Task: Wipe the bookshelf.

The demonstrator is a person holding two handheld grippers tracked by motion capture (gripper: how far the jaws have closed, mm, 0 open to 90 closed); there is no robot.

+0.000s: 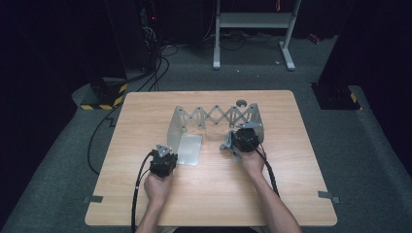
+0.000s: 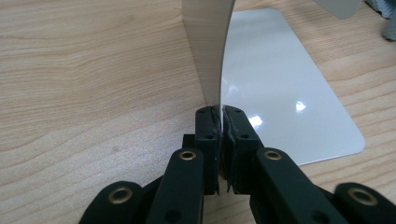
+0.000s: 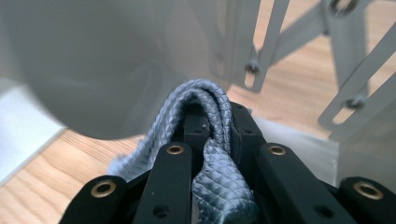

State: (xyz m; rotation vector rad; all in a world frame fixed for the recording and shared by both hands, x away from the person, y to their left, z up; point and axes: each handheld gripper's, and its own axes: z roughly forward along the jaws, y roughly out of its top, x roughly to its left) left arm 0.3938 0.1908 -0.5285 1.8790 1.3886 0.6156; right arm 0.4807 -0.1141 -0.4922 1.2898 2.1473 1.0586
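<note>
The left hand-held gripper point(image 2: 222, 112) is closed on the thin upright metal end plate point(image 2: 208, 42) of an expanding rack point(image 1: 214, 119); its two black jaws pinch the plate's lower edge between them. In the high view this left hand-held gripper point(image 1: 164, 158) sits at about 7 o'clock from the worktop centre, with the person's left hand point(image 1: 158, 187) behind it and a black cable trailing off the near edge. Just beside the jaws, at 3 o'clock, the rack's flat foot plate point(image 1: 189, 149) lies on the wood.

The right hand-held gripper point(image 3: 217, 116) is closed on a folded grey quilted cloth point(image 3: 205, 140); the fabric loops over the jaw tips and hangs down between them. In the high view this right hand-held gripper point(image 1: 239, 141) sits at about 4 o'clock from the worktop centre, touching or just beside the rack's right end plate point(image 1: 253, 121), with the cloth point(image 1: 228, 144) hanging at its 9 o'clock side.

The rack stands near the worktop point(image 1: 145, 126) centre, its scissor lattice spanning from 9 o'clock to 3 o'clock between the two end plates. A small dark round object point(image 1: 241, 102) lies behind the rack at 12 o'clock; its nature cannot be told.
</note>
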